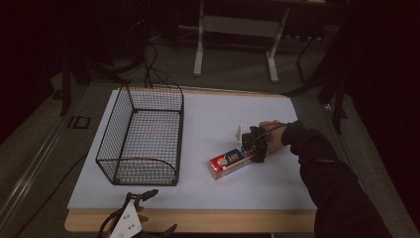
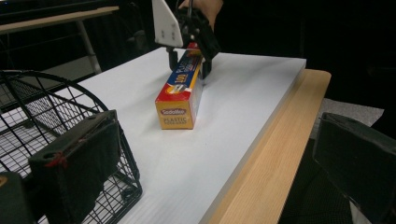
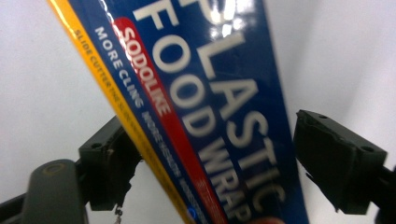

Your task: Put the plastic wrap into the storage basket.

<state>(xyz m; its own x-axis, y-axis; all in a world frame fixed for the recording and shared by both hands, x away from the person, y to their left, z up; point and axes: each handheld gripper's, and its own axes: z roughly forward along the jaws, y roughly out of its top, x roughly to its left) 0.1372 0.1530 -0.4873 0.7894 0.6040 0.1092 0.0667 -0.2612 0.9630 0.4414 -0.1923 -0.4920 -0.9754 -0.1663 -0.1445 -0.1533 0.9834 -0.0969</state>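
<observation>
The plastic wrap box (image 1: pixel 231 162) lies on the white counter (image 1: pixel 277 183) right of the wire basket (image 1: pixel 141 139), its long axis passing between the right claw's (image 1: pixel 253 148) part-open, not-yet-gripping jaws, while the left claw (image 1: pixel 148 210) waits open at the near edge.

Box (image 3: pixel 205 107): "PLASTIC FOOD WRAP", "SODOLIKE", "MORE CLING", "SLIDE CUTTER", "100".

Your right gripper (image 1: pixel 253 145) covered the far end of the long blue, red and yellow cardboard plastic-wrap box (image 1: pixel 229 161) in the high view, and whether its pads pressed the box could not be told. In the right gripper view the box (image 3: pixel 205 107) ran off the top and bottom edges. Your left gripper (image 1: pixel 130 218) was cut off by the high view's bottom edge.
</observation>
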